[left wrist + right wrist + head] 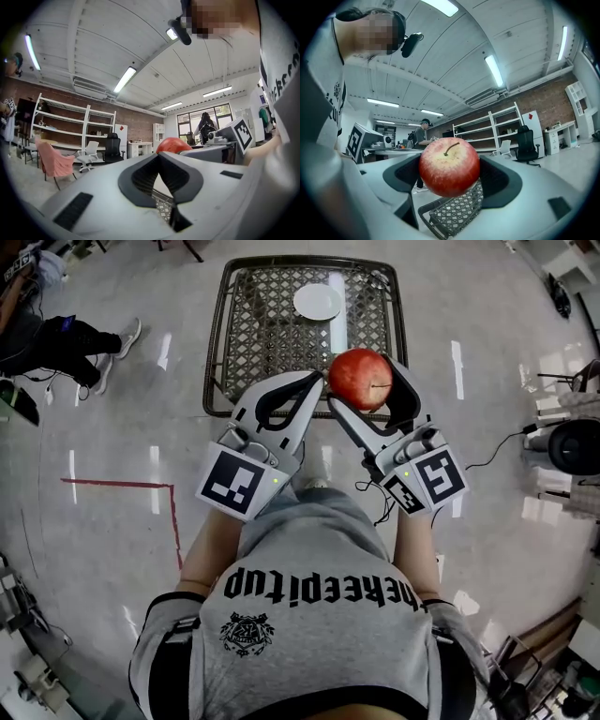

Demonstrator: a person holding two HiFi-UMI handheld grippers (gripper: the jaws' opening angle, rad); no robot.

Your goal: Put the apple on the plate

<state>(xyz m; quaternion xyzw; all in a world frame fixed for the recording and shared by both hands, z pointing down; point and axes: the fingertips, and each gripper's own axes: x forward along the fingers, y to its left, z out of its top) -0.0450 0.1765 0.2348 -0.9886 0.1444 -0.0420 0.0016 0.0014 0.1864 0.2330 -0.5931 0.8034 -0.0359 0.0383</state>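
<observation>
Right gripper point(450, 178) has its jaws clamped on the apple point(449, 166), one dark pad on each side, stem pointing up. Red fruit, a yellowish patch near the top, held in the air and touching nothing else. Over on the left gripper point(159, 157), the jaws meet at the tips with nothing between them, only a diamond-shaped gap lower down.

From the head view, both grippers are held out in front of the person's chest. They point forward and angle in toward each other like a V. The left gripper's tip sits just beside the apple, on its left. The marker cubes ride at the back, close to the person's grey shirt point(319, 606).

Now the room ahead. The apple hangs over the near right part of the lattice table point(217, 343), just inside its near rim. The white plate point(318, 302) lies at the far side of the top, well apart from the apple, with a stretch of metal lattice between them. The table's dark rim runs round all four sides.

Left of the table there is grey floor point(112, 549) with a red tape line point(122, 486). A seated person point(56, 338) is at the far left, well apart from the table.
</observation>
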